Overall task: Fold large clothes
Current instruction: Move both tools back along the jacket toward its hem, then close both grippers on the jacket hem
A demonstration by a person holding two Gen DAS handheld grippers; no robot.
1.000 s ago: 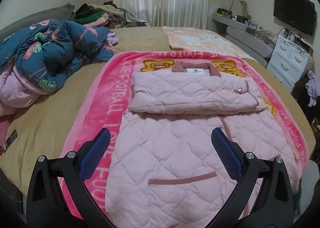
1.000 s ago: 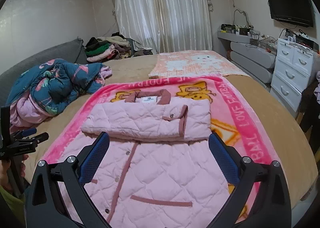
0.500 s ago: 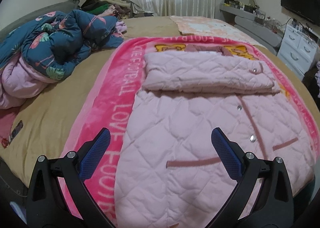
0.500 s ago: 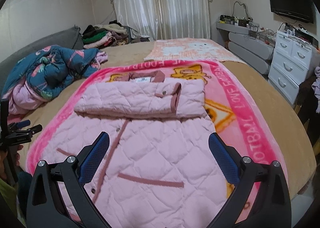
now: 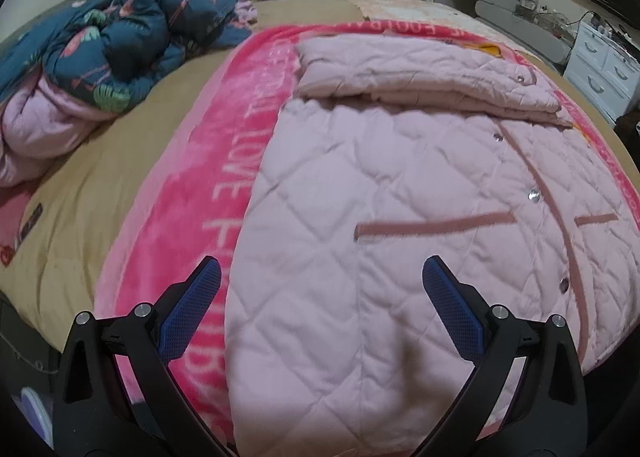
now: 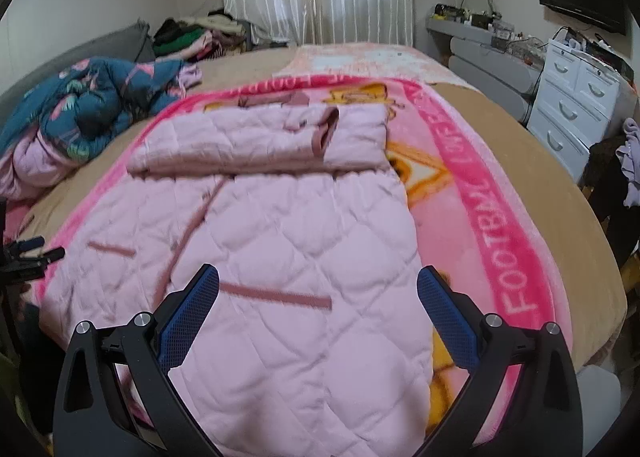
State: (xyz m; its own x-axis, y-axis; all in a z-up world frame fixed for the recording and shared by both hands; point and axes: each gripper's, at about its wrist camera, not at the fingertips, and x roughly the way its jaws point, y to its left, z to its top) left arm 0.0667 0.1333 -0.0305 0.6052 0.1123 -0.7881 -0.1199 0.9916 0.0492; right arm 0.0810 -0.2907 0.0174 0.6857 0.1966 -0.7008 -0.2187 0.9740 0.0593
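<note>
Both grippers have dropped closer to the pink quilted coat [image 5: 400, 217], which lies on the pink blanket [image 5: 192, 185] near the bed's front edge, left gripper [image 5: 322, 297] and right gripper [image 6: 318, 299] spread wide, holding nothing.

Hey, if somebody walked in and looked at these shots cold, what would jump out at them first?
The pale pink quilted coat fills the middle of the bed, sleeves folded across its top, lying on a hot pink blanket with white lettering. Both the left gripper and the right gripper hang open over its near hem. On the left of the bed a crumpled dark blue floral duvet is heaped up.
</note>
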